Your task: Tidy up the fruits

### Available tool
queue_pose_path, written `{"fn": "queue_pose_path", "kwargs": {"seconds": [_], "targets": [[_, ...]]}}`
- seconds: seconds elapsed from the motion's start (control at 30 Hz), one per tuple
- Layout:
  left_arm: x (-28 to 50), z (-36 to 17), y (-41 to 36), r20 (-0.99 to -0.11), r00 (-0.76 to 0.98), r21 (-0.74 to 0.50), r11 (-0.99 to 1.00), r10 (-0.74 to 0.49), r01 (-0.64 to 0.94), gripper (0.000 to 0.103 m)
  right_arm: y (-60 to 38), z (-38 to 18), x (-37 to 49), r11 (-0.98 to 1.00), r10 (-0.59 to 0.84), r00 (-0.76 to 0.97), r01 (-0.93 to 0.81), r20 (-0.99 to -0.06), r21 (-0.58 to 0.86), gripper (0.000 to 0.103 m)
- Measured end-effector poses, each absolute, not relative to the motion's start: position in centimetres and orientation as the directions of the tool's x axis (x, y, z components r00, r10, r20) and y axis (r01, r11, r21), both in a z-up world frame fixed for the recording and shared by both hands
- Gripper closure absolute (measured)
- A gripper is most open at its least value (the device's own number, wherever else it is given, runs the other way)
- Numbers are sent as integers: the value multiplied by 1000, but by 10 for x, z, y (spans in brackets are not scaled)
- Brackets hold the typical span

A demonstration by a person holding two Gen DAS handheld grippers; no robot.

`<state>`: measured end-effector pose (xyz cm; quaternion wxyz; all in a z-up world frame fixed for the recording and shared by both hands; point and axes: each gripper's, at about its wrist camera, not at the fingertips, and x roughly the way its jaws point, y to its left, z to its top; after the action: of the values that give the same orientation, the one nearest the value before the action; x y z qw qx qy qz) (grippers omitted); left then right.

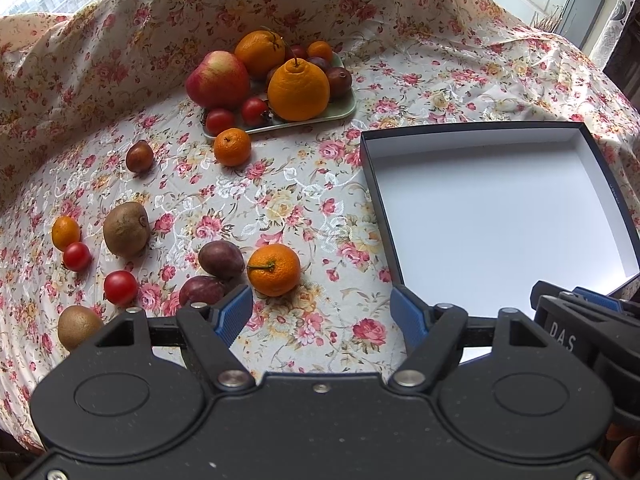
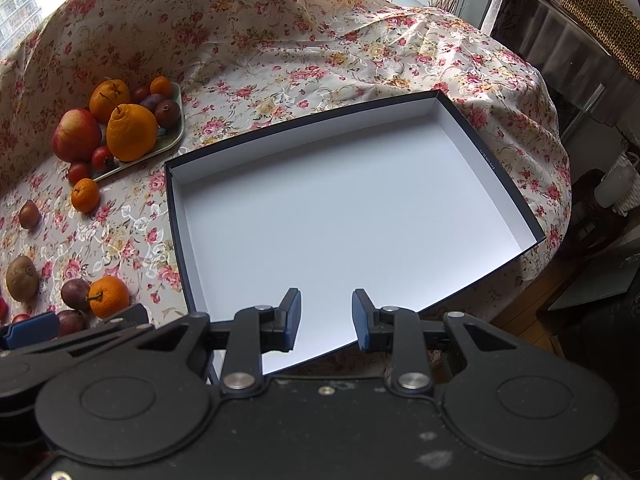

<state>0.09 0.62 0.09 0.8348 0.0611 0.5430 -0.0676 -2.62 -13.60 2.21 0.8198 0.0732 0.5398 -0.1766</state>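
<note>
Both grippers are hovering with nothing held: we are seeing the left gripper (image 1: pixel 322 312) gaping wide over the floral tablecloth (image 1: pixel 288 200), the right gripper (image 2: pixel 326 316) parted over the white-lined box (image 2: pixel 500 184). Loose fruits, including a mandarin (image 1: pixel 273 270) and kiwi (image 1: pixel 126 229), are lying left of the box; others are sitting on the green tray (image 1: pixel 344 111). Windows are showing behind, a wicker basket (image 2: pixel 600 12) to the right.

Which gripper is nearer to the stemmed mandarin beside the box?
Left. The left gripper hovers open just in front of the mandarin, which lies beside its left finger. The right gripper is over the empty box, further away.
</note>
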Motion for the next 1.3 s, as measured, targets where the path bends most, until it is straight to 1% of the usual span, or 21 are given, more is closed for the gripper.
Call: {"fn": "queue_pose_path", "kwargs": {"seconds": [0.33,0.5,0.77,0.93,1.1,1.17,1.3], "targets": [[-1,-1,4,-917,396,25,984,-48,177,26,-136,22,-26,927,-209,354,369,-912,-70,73],[0,0,8,-919,388,-5,988,-67,157,26,-136,22,-26,926,-205,354,373,-913,-63,73],[1,11,25,-878,475,-3,993,-58,117,26,-130,29,-23,914,-208,375,404,-903,-43,73],[-1,23,49,-817,577,24,997,-19,67,26,-118,35,-19,903,-223,415,430,-882,-26,73],[9,25,83,-830,557,41,998,10,43,26,-93,42,-16,916,-217,518,400,-828,10,73],[12,24,99,-829,559,47,998,22,30,25,-79,43,-11,928,-202,517,373,-832,6,73],[16,23,135,-825,560,66,997,74,-35,25,-56,37,1,946,-121,485,322,-866,48,73]]}}
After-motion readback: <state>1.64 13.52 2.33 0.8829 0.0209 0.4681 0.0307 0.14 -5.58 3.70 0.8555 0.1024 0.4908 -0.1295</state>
